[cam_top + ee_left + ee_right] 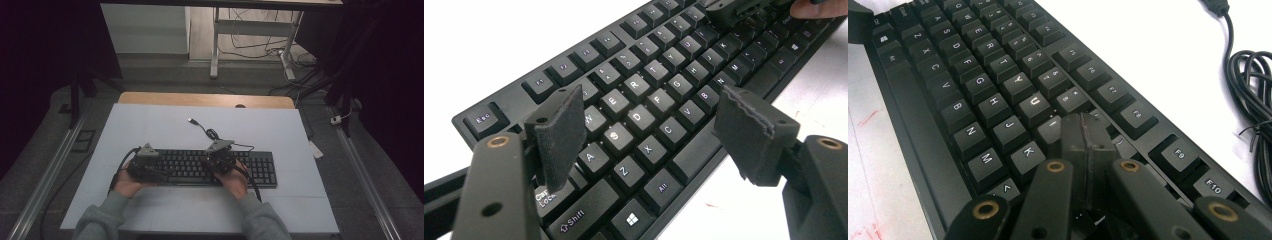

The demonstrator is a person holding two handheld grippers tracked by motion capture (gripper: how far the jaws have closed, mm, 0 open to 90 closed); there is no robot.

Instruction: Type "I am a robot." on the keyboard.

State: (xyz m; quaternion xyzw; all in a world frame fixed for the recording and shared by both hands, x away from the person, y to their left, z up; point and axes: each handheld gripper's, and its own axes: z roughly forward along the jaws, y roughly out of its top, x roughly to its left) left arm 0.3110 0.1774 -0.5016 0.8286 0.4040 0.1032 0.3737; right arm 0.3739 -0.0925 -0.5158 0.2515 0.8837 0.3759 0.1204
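Left gripper hovering over the left end of the black keyboard, jaws spread wide apart and gripping nothing; letter keys from A and Z across to C and B showing in the gap between the pads in the left gripper view. Right gripper bearing down with jaws pressed fully together, nothing caught between them, tips sitting on or just above the keys beside K and below U in the right gripper view; actual contact impossible to tell. Both grippers sitting side by side over the keyboard in the high view, each wrapped by a hand coming out of a grey sleeve. Keyboard lying flat and lengthwise across the middle of a white table sheet, nearer the person's edge. Black cable coiling away from the keyboard's far side, ending in a USB plug lying loose on the sheet. Wooden table edge showing beyond the sheet.
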